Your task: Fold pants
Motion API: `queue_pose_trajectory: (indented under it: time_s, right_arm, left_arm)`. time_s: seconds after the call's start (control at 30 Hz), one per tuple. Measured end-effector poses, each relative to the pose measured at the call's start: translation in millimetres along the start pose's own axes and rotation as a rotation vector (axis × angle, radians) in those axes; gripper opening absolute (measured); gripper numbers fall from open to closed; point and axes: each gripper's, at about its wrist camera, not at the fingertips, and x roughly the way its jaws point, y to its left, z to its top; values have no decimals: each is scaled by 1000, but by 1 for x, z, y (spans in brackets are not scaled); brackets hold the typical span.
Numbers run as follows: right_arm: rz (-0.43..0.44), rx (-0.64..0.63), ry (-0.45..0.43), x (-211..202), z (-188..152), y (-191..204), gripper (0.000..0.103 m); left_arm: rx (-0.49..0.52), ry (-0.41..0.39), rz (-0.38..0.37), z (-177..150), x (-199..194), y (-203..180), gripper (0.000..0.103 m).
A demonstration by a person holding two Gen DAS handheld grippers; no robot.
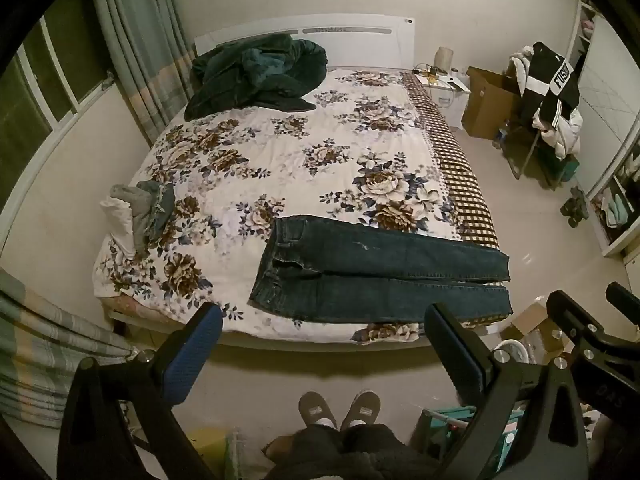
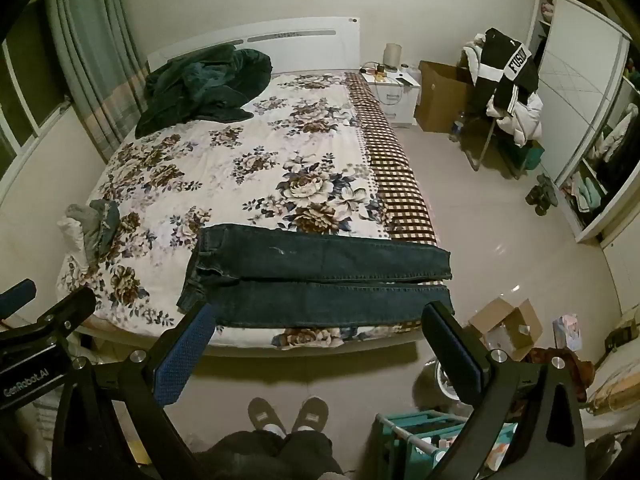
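Note:
Dark blue jeans [image 1: 380, 276] lie flat across the foot of the bed [image 1: 280, 152], waistband to the left and both legs stretched right, ends at the bed's right edge. The right wrist view shows the same jeans [image 2: 320, 280] near the front edge. My left gripper [image 1: 322, 316] hangs open above the floor in front of the bed, nothing between its fingers. My right gripper [image 2: 318, 316] is open too, short of the jeans, holding nothing. The right gripper's body [image 1: 588, 332] shows at the right of the left wrist view.
A dark green blanket [image 1: 256, 76] is heaped at the headboard. A small pile of clothes [image 1: 140, 212] sits at the bed's left edge. A chair draped with clothes [image 1: 552, 100], cardboard boxes [image 1: 488, 100] and a nightstand [image 1: 444, 92] stand right. The person's slippered feet [image 1: 340, 408] are on the floor.

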Motion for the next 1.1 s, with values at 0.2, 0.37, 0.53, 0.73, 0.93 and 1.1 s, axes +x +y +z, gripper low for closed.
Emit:
queue_pose_trajectory:
  time_s: [0.2,0.37,0.53,0.73,0.93,1.1]
  right_arm:
    - [0,0,-1,-2,0,-4,103]
    - [-11,-5,3,0,0,0,103]
    - [-11,-4,5,-1,0,-2,103]
    - [-14,-7,4,0,0,-1,103]
    - [-16,-10,5,-3,4,7,103]
    - [-15,-10,2,-2,4,4,103]
  left_arm:
    - [-1,-7,0,0,0,0,103]
    - [-3,-11,4,8,-6,6,103]
    - [2,-8,3,12,-7,8,103]
    - [-4,-12,0,10,-4,8,103]
    - [-5,-16,2,9,-4,6,103]
    - [-7,-17,0,9,-4,6,103]
